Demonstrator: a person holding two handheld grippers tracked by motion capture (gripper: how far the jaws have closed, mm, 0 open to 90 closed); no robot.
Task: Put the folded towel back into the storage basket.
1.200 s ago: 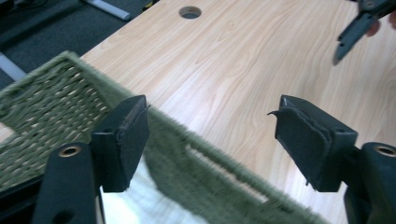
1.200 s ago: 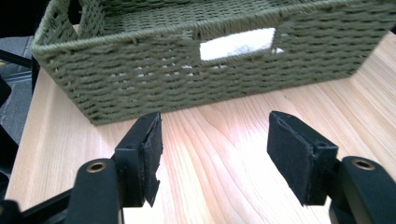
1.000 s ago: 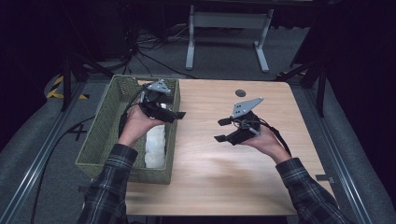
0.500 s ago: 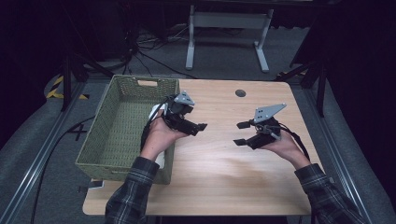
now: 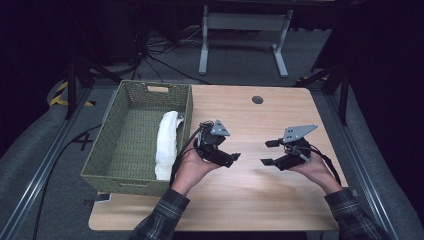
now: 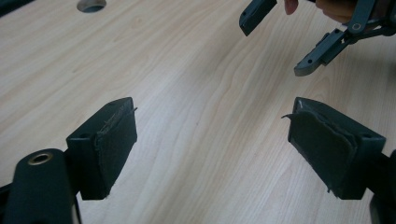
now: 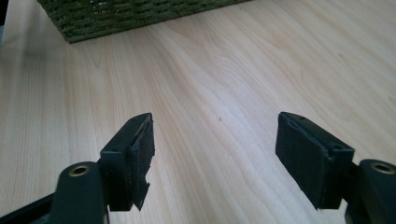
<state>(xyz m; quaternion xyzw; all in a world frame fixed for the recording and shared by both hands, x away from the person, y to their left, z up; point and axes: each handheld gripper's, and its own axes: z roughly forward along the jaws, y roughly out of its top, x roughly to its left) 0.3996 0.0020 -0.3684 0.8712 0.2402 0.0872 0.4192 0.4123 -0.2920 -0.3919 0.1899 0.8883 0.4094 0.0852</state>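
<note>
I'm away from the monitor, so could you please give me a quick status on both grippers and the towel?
Left gripper open, empty. Right gripper open, empty, jaws just been opening. White towel lying in green basket. Table between grippers bare.

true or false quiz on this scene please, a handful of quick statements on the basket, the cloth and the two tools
1. A white cloth lies inside the green basket. True.
2. The left tool grips the cloth. False: its jaws stand open over bare table with nothing between them.
3. The right tool is open and empty. True.
4. The basket sits at the table's right end. False: it sits at the left end in the high view.
5. The two tools point toward each other over the wood. True.
</note>
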